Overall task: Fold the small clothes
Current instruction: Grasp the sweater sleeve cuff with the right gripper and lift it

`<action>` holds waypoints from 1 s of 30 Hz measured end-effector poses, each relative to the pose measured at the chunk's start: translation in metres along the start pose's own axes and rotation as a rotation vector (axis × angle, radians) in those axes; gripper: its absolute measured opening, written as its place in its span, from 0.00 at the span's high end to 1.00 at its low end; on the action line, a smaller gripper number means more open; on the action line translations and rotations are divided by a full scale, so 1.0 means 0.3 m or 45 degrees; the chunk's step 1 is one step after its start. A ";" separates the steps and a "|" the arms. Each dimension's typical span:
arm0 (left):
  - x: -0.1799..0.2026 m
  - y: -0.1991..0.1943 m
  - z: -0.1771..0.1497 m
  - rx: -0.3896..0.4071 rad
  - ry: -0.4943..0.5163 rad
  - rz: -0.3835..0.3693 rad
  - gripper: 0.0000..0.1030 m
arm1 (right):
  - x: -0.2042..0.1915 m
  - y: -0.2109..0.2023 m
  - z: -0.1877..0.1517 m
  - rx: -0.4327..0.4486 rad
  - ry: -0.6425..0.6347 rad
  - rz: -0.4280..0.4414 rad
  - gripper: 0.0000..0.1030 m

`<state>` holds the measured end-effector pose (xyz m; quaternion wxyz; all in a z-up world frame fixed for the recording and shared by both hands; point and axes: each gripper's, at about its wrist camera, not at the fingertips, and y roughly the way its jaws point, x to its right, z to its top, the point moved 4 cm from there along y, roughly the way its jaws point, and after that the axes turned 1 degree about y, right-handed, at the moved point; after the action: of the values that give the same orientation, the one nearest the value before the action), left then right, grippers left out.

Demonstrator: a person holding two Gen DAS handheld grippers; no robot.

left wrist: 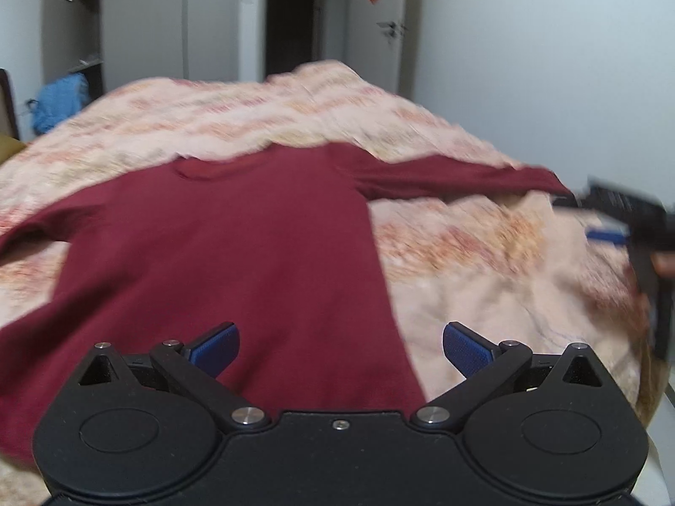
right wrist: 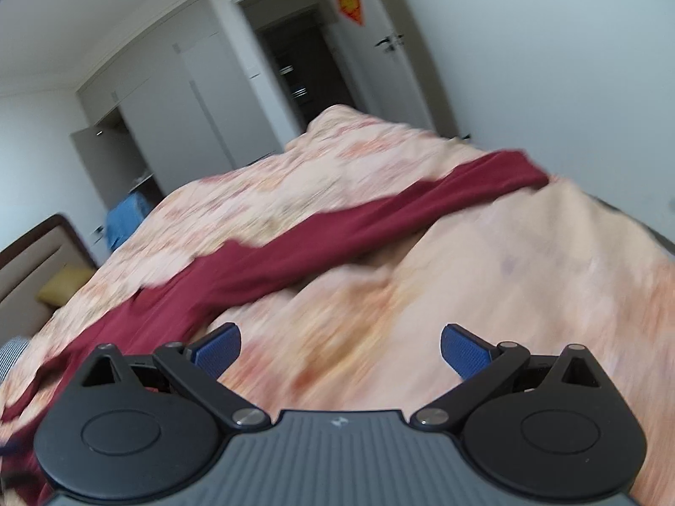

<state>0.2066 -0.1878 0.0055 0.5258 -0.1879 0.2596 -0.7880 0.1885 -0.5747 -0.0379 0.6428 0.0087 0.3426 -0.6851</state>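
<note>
We see a dark red shirt lying flat on the bed cover, both sleeves spread out, its collar toward the far door. Our left gripper hangs over the shirt's lower hem with its fingers wide apart and holding nothing. Our right gripper is also wide apart and empty; it is over the bare cover, beside the shirt's long sleeve. Both views are blurred.
</note>
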 end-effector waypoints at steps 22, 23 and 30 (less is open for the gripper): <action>-0.249 0.311 0.385 0.038 -0.216 0.369 0.01 | 0.491 0.492 0.368 0.139 0.549 -0.435 0.95; -0.264 0.319 0.395 0.044 -0.235 0.393 0.01 | 0.482 0.484 0.373 0.159 0.537 -0.425 0.96; -0.358 0.315 0.449 0.104 -0.372 0.361 0.01 | 0.218 0.391 0.498 0.335 0.170 -0.357 0.97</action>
<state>0.3927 -0.1464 0.0528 0.6706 -0.2403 0.1722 -0.6803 0.3450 -0.6965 -0.0070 0.5105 0.0902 0.2898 -0.8045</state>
